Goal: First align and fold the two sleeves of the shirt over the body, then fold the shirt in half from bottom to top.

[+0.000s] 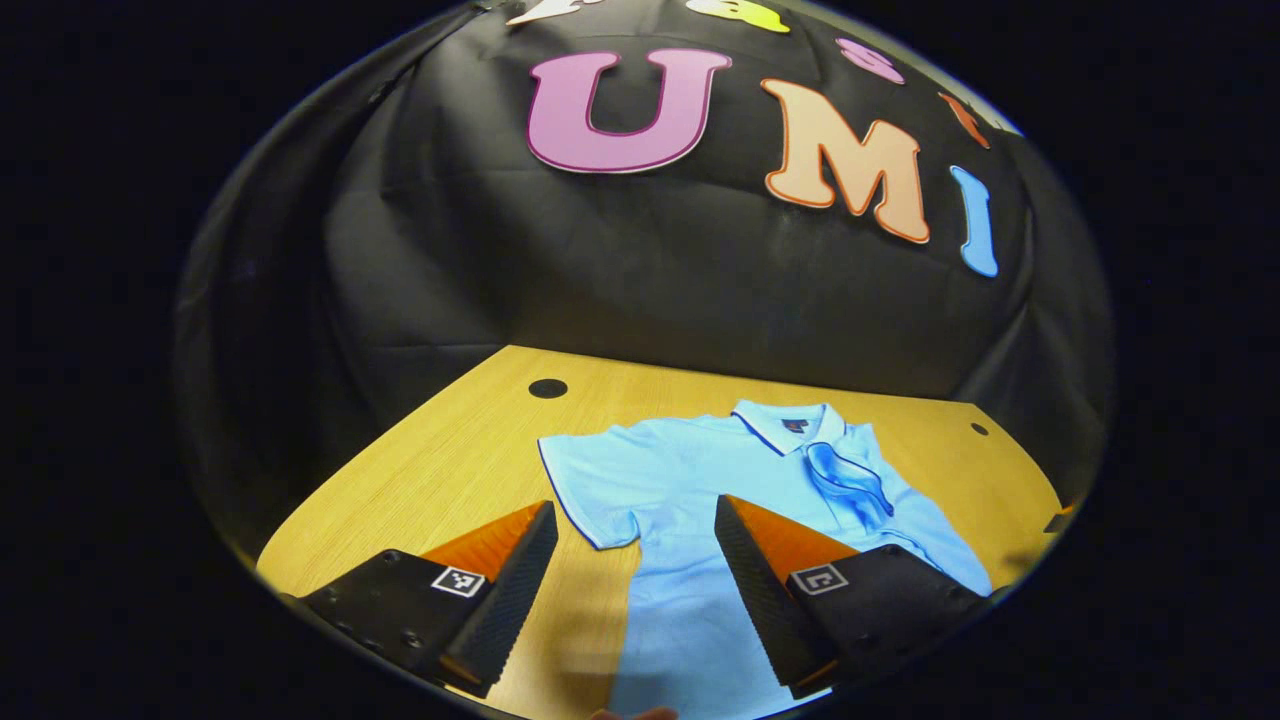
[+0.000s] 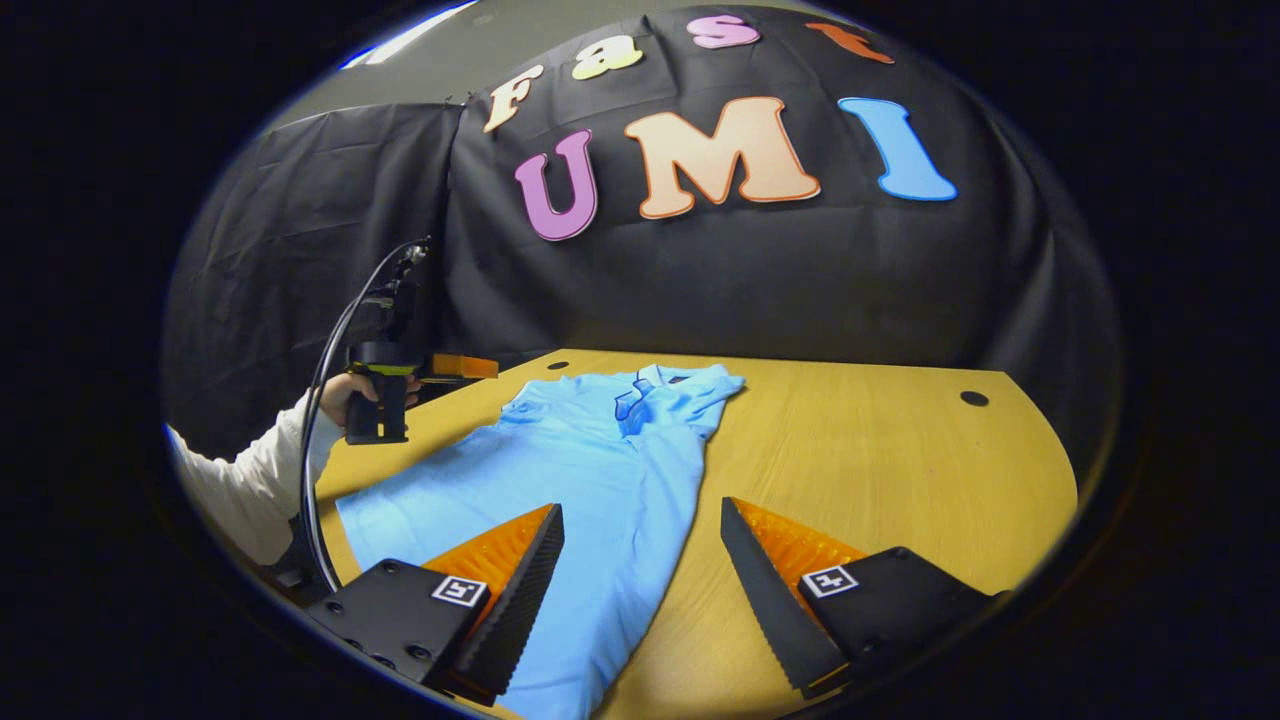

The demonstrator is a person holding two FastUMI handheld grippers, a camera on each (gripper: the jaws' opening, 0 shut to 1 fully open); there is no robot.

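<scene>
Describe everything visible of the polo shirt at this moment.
The light blue polo shirt lies flat, front up, on the wooden table, collar toward the booth wall. It has a dark-trimmed collar and sleeve hems. One short sleeve is spread out, not yet folded. Both grippers hover open above it, neither touching.

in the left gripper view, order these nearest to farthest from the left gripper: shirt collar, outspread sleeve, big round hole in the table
1. outspread sleeve, just ahead between the jaws
2. shirt collar, farther, ahead right
3. big round hole in the table, farthest, near the back edge
</scene>
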